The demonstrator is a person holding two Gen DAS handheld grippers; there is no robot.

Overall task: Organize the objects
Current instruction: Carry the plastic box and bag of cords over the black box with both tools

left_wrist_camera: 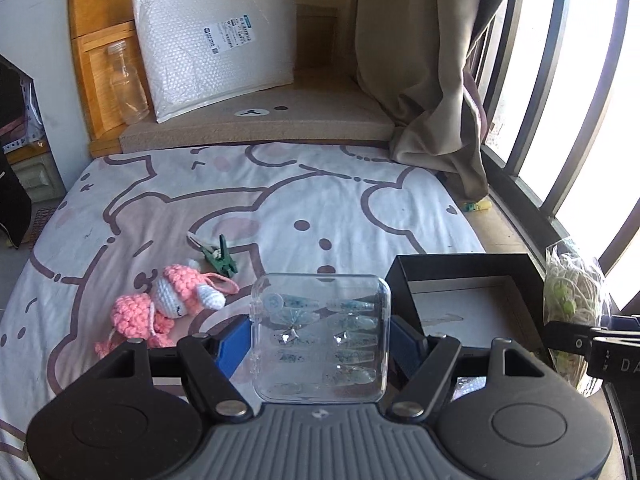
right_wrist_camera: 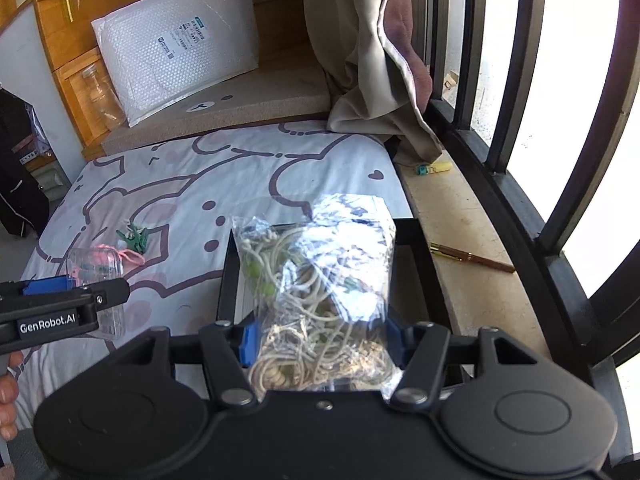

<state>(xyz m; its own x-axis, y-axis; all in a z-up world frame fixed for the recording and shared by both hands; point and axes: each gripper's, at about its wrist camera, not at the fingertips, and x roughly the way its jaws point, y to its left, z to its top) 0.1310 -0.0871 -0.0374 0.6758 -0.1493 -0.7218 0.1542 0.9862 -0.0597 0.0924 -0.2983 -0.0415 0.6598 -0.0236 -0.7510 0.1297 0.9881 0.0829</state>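
Over the bedsheet [left_wrist_camera: 280,200], hand-held grippers clamp clear case [left_wrist_camera: 320,336] and, seemingly, bag [right_wrist_camera: 316,292].

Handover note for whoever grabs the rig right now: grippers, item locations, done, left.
Left gripper: shut on the clear plastic case of small decorated pieces, held just left of the black box.
Right gripper: shut on the clear bag of cords, held over the black box.
On the bed sheet: pink crochet doll and green clip, side by side, untouched.
Done: both items picked up.
Left: likely set the case and bag into the box, then collect doll and clip.
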